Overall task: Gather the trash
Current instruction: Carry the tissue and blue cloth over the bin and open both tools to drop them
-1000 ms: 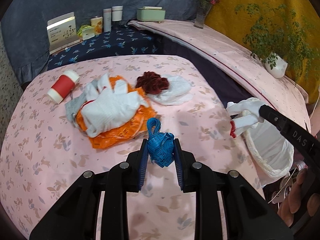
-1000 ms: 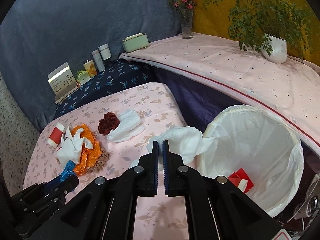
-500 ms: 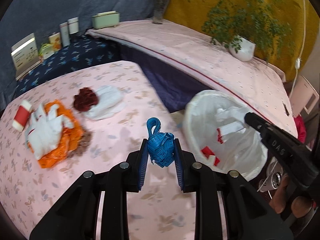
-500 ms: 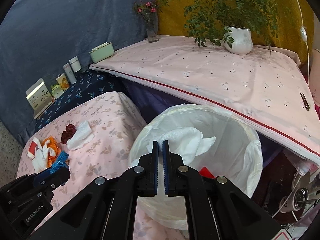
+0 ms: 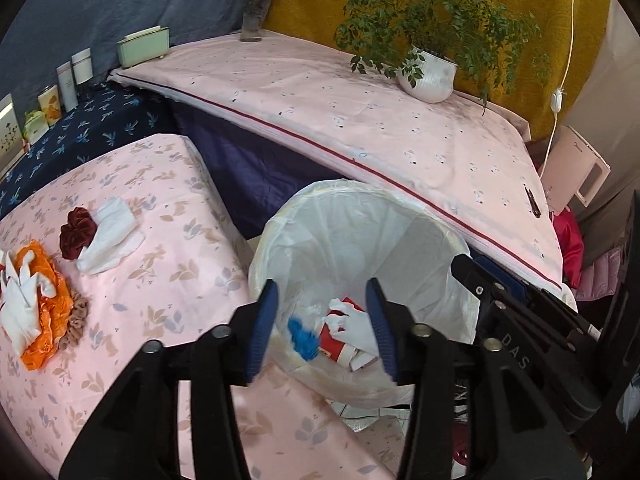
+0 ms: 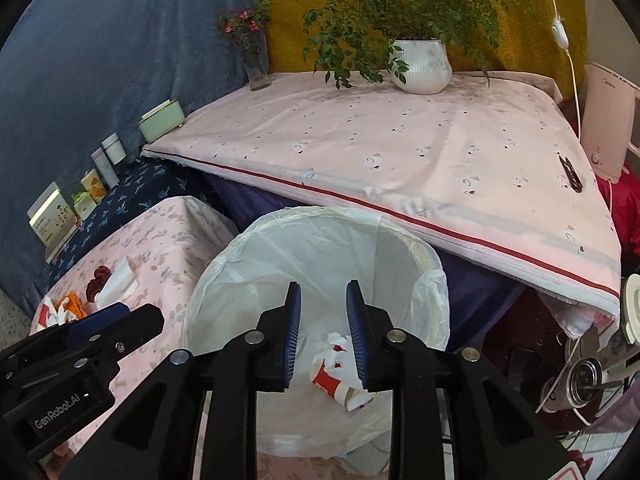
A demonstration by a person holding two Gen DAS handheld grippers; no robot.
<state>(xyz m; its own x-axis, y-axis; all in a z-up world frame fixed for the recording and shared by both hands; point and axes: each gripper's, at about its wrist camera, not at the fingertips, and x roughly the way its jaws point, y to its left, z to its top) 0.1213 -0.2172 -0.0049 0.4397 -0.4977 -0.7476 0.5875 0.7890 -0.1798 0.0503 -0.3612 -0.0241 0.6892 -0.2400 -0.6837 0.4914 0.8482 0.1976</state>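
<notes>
Left wrist view: orange wrapper (image 5: 44, 312) and tissue (image 5: 112, 236) remain on the desk (image 5: 172, 280); left gripper (image 5: 322, 320), jaws now wide, has dropped the blue scrap (image 5: 302, 338) into the bin (image 5: 352, 216); right gripper (image 6: 323, 336), jaws parted, released its tissue too.

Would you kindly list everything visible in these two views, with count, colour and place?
Trash bin: one, white liner, beside the pink table.
Blue woven scrap: one, in the bin.
Red paper cup: one, in the bin.
White tissue: one, in the bin.
Dark red scrunchie: one, on the table.
White napkin: one, beside the scrunchie.
Orange bag: one, table's left edge, white glove on it.
Potted plant: one, white pot, far table.
Flower vase: one, glass.
Left claw: open.
Right claw: open.
</notes>
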